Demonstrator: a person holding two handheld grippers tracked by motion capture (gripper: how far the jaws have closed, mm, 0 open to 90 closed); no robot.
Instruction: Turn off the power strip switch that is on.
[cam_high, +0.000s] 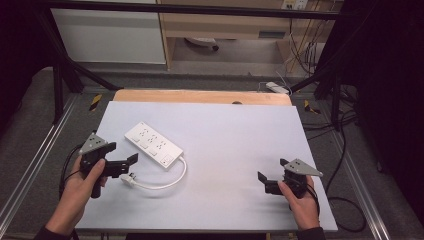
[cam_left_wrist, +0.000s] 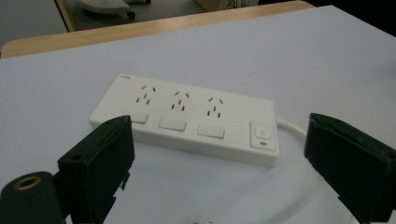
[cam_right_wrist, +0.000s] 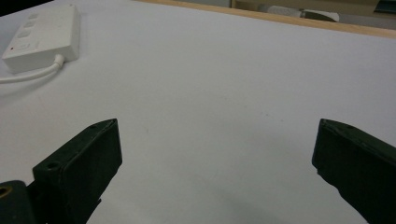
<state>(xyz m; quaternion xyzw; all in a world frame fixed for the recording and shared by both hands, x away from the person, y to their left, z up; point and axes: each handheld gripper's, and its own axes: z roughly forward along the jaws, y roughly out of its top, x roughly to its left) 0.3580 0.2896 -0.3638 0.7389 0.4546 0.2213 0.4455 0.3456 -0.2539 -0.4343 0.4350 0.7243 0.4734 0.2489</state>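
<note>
A white power strip (cam_high: 153, 145) with three sockets and a switch lies flat on the left half of the white tabletop (cam_high: 225, 140). Its white cable (cam_high: 170, 184) curls round to a plug (cam_high: 127, 180) near the front left. My left gripper (cam_high: 129, 167) is open just above that plug, its jaws aimed at the strip. In the left gripper view the strip (cam_left_wrist: 187, 121) lies a short way beyond the open left gripper (cam_left_wrist: 219, 140). My right gripper (cam_high: 271, 170) is open over bare table at the front right. In the right gripper view the strip (cam_right_wrist: 42, 37) is far off beyond the open right gripper (cam_right_wrist: 217, 140).
A wooden strip (cam_high: 200, 96) runs along the table's far edge. Black frame posts (cam_high: 60, 80) stand at the back corners. Cables and a white adapter (cam_high: 276, 87) lie on the floor at the back right. More cable (cam_high: 350, 210) trails on the floor to the right.
</note>
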